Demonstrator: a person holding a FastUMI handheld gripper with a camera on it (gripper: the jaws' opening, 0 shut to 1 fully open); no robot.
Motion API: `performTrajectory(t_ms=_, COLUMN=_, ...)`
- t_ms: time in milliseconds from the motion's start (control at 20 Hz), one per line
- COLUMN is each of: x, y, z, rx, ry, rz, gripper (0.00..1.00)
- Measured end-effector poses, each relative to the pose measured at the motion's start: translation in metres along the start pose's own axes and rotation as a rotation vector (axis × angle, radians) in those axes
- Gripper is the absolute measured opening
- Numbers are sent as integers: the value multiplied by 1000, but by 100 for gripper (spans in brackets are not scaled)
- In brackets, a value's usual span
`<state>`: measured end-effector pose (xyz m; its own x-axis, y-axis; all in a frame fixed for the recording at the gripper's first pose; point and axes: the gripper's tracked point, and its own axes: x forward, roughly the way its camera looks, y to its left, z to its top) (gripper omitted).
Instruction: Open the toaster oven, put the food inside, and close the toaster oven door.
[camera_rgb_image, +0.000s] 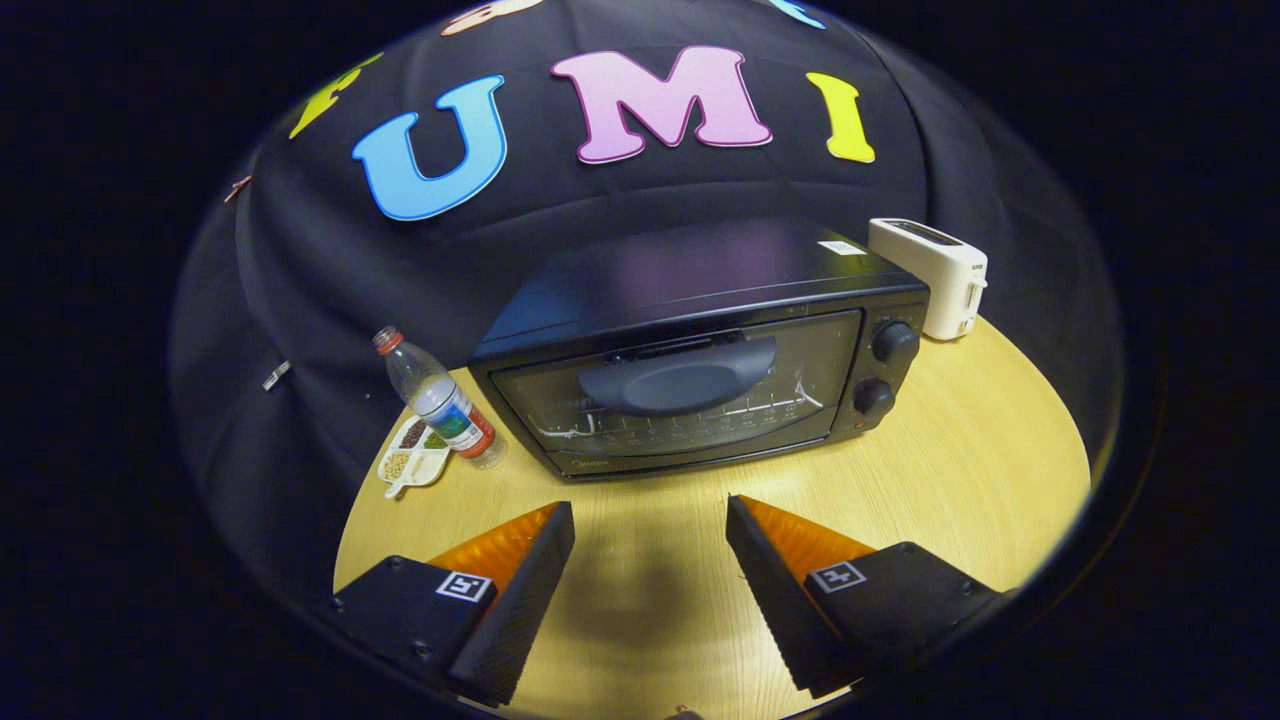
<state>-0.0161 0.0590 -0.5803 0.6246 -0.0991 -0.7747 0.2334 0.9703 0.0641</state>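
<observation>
At about ten o'clock from the gripper (650, 520), a divided snack dish (412, 455) lies on the round wooden table (960, 470), with grains or seeds in its compartments. A water bottle (440, 405) rests tilted just beside it, its base touching or nearly touching the dish's right side. Whether this dish is the food the task means cannot be told.

At twelve o'clock, just beyond the fingertips, stands the toaster oven (700, 360). Its glass door (680, 395) is shut and upright, with the handle (680, 352) running along the upper edge. Through the glass a dark oval shape shows above the rack; it may be a reflection or something lying inside, and the glass is too dim to settle it. Two knobs (885, 370) sit one above the other on the oven's right panel.

At about one o'clock, behind the oven's right corner, stands a white toaster (935, 275).

The gripper hovers over the table with its fingers spread wide and nothing between them, pointed at the door.

A shut door and free fingers fit two stages: the door waiting to be pulled down, or the door closed again with food within. If it is the opening, the fingers must rise to the handle and pinch it squarely before swinging down.
</observation>
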Motion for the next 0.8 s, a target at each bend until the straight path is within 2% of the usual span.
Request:
performTrajectory(t_ms=150, x=-12, y=-2, z=0, rx=-28, ry=-8, rz=14, gripper=99)
performTrajectory(t_ms=450, x=-82, y=-15, z=30, rx=-25, ry=-109, rz=76, gripper=99)
performTrajectory(t_ms=550, x=-114, y=-25, z=56, rx=-10, ry=-171, rz=106, gripper=99)
performTrajectory(t_ms=800, x=-187, y=-83, z=140, rx=-78, ry=-327, rz=137, gripper=99)
